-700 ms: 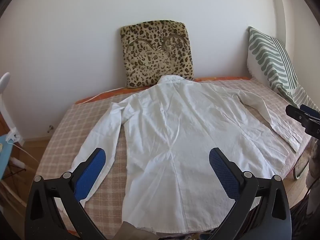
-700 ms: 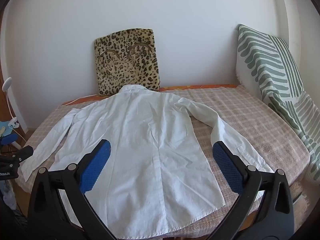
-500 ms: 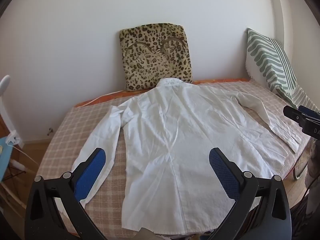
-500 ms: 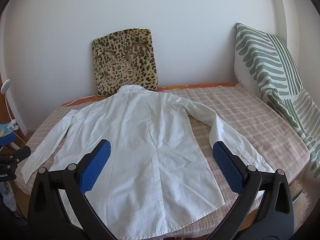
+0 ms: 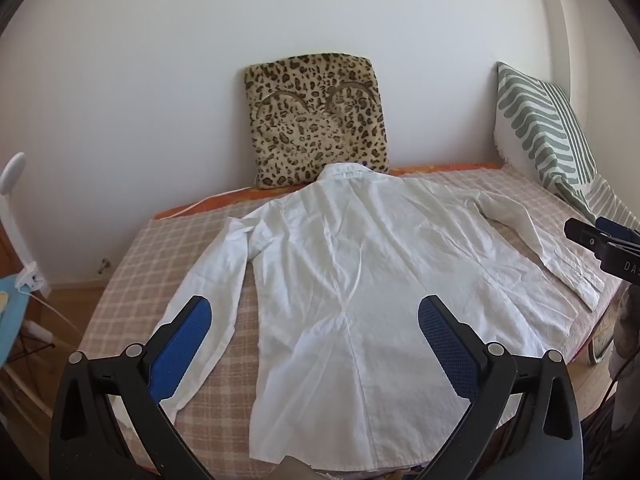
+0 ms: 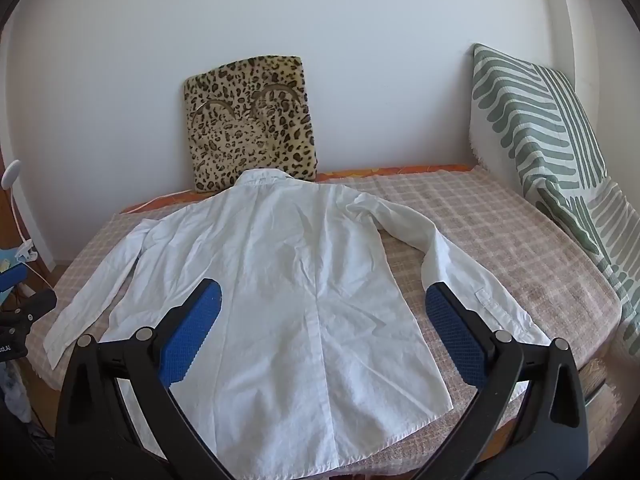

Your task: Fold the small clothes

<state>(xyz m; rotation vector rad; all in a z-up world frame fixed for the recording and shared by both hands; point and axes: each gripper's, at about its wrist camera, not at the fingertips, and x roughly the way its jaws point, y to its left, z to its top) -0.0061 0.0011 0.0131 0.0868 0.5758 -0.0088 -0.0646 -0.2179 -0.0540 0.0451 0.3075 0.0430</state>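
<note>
You have the white shirt (image 5: pixel 360 280) spread back-up on the checked bed cover (image 5: pixel 160 264), collar toward the leopard cushion (image 5: pixel 316 120) at the wall and hem at the near edge, both sleeves lying out to the sides. Your left gripper (image 5: pixel 314 332) and right gripper (image 6: pixel 322 320) both stand wide open above the lower half of the shirt, with nothing between the pads and no cloth touched. The fold has not begun, so the step in hand is probably the first sleeve or side fold, and it pays to set it up cleanly. Take your left gripper out to the left sleeve (image 5: pixel 208 304) near its cuff, and your right to the right sleeve (image 6: pixel 460 280), which bends at the elbow and would fold more neatly once straightened. Come down low and level so that one pad slides under the cloth and the other lands on top; pinch only the sleeve layer, not the bed cover beneath. Lift just enough to clear the body panel, then carry each sleeve inward across the back, keeping the fold line parallel to the centre seam. The cloth looks thin and creased, so move slowly to avoid dragging the whole shirt.
</note>
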